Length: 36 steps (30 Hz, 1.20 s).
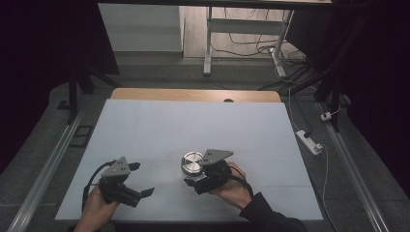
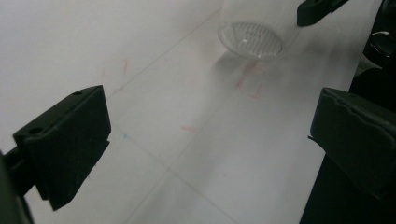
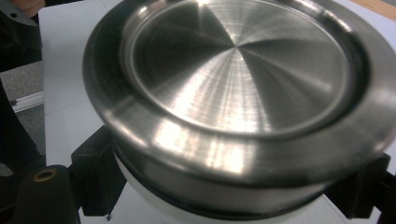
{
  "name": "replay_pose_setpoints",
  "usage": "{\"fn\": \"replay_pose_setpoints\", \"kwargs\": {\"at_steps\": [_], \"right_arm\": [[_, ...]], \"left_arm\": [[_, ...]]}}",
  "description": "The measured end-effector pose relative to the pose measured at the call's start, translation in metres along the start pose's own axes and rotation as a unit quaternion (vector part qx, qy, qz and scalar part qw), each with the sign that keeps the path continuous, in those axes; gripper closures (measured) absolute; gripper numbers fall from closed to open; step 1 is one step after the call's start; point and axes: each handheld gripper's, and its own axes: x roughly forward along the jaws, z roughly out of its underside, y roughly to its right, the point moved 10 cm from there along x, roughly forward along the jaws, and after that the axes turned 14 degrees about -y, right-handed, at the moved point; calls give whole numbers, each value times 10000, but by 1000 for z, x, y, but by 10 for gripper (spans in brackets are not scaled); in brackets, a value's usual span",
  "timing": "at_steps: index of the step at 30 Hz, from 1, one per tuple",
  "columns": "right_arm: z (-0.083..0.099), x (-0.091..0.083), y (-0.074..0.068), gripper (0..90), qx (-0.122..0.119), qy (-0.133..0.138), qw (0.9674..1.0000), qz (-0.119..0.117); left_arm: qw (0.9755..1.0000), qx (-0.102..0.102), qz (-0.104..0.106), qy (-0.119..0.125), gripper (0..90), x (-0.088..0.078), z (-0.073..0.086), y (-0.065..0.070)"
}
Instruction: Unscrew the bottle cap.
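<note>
The left gripper (image 1: 140, 180) hovers near the table's front edge, jaws wide and empty, its hand low and angled inward. Farther in, the right gripper (image 1: 196, 180) clamps a glass jar with a brushed-steel lid (image 1: 192, 162) standing on the white table (image 1: 193, 121). The jar looks rigid, slippery and breakable; the glass body below the lid rim seems the safest hold.

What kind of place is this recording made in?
Probably a lab or workshop recording bay: a white-covered wooden table, dark curtains on both sides, and loose cables with a white power strip on the grey floor.
</note>
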Motion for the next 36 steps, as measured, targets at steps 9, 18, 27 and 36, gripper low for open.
{"fn": "replay_pose_setpoints", "kwargs": {"at_steps": [9, 18, 27, 36], "right_arm": [[-1, -1, -2, 146, -45, 24, 10000, -41], [-1, -1, -4, 146, -92, 44, 9999, -101], [-1, -1, -8, 146, -150, 31, 9996, -241], [-1, 1, -16, 146, -299, 18, 9984, -488]], "left_arm": [[9994, 340, 53, -11, 0, 5, -30, 3], [9950, 939, 337, 22, 0, 11, -58, 10], [9853, 1476, 862, 89, 2, 16, -86, 21], [9699, 2038, 1330, 55, 40, 26, -100, 32]]}}
